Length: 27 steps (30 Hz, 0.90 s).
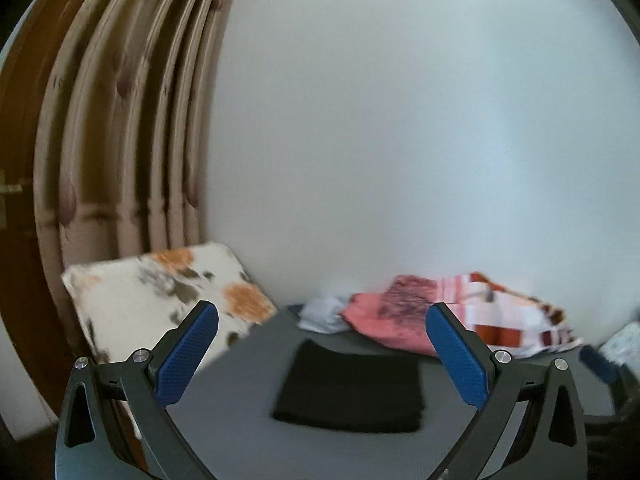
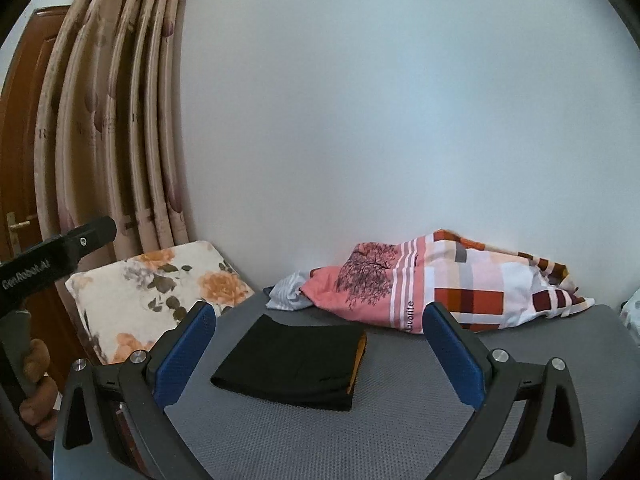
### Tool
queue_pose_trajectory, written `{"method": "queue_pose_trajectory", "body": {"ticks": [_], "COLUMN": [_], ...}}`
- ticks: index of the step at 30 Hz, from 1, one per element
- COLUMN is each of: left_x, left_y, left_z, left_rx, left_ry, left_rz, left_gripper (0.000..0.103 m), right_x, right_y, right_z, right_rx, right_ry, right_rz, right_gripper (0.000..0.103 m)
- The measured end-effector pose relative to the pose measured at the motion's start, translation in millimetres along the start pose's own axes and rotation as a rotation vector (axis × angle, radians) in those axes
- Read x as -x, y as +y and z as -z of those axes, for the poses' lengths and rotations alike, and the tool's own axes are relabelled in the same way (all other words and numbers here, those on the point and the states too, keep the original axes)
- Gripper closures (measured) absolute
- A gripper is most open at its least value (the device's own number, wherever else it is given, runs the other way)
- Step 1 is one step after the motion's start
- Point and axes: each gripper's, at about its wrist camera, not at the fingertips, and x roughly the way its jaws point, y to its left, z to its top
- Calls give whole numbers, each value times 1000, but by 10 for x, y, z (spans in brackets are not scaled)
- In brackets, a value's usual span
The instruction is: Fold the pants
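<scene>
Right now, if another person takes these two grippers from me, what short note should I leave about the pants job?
Left gripper: open, empty, raised over the bed.
Right gripper: open, empty, also clear of the cloth.
Black pants: folded into a compact rectangle, lying flat on the grey mattress, orange lining showing at the right edge.
Behind them: floral pillow at the left, patterned bedsheet pile against the wall.
Done: the folding looks complete.
Left: probably nothing; at most check that the edges line up.

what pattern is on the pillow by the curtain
White with orange flowers and dark leaves on the pillow, sharpest in the right wrist view.
</scene>
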Motion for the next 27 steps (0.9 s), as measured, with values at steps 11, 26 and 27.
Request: {"method": "queue_pose_trajectory", "body": {"ticks": [11,26,27], "left_x": [-27,-306,-318], "left_y": [-85,-8,5], "left_z": [202,626,641], "left_rx": [-17,-3,2], "left_ry": [95,206,211], "left_rz": [-20,-47,-46], "left_gripper": [0,0,0], "right_x": [246,77,54], "right_y": [50,268,277], "right_z": [54,244,250], "right_rx": [17,63,66], "right_ry": [29,120,124], "right_rz": [16,-6,-5], "right_gripper": [0,0,0]}}
